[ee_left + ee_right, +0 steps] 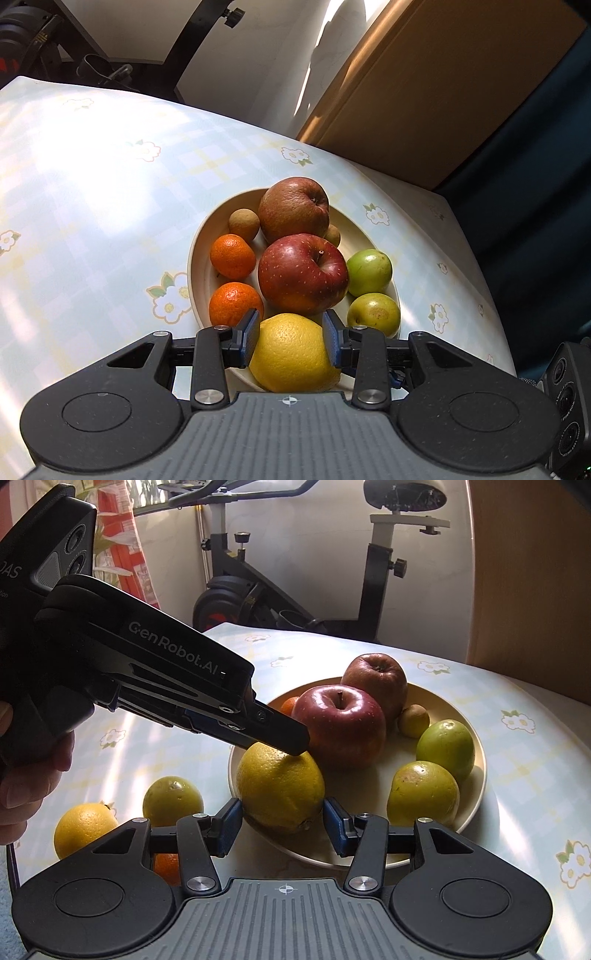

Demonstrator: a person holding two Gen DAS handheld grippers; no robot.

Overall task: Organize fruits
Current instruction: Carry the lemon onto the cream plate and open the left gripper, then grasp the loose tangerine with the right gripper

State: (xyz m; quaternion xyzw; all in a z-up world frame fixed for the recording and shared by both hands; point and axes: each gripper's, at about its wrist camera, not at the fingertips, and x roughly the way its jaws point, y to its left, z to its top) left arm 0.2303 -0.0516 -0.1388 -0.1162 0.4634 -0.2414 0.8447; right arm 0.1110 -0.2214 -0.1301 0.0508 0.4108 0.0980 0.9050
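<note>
- Where the left wrist view looks down its own fingers, the left gripper [290, 322] has its jaws drawn in to a narrow gap, and the yellow citrus [293, 354] fills that gap.
- Both blue pads [248, 334] sit against the flanks of the fruit, one on each side, so it is gripped.
- The yellow citrus is inside the cream bowl [199, 251], at the rim nearest the camera and just in front of the red apple [303, 273].
- In the right wrist view, a left finger [280, 734] slants down onto the top of the same fruit. A hand [22, 775] holds the tool at the left edge.
- The right gripper [282, 814] has its jaws partly open. The yellow citrus shows between its pads in that view, but I cannot confirm contact. The left view shows no right fingers at the fruit, so I read it as holding nothing.
- Also in the bowl:
  - a brownish apple [293, 210] behind the red one
  - two mandarins [232, 256] on the left
  - two green fruits [369, 272] on the right
  - a small tan fruit [243, 222] at the back
- Outside the bowl, on the flowered tablecloth [517, 775] and near the right gripper's left side:
  - a second yellow citrus [85, 829]
  - a green-yellow fruit [171, 801]
  - an orange fruit [168, 866], partly hidden behind the gripper linkage
</note>
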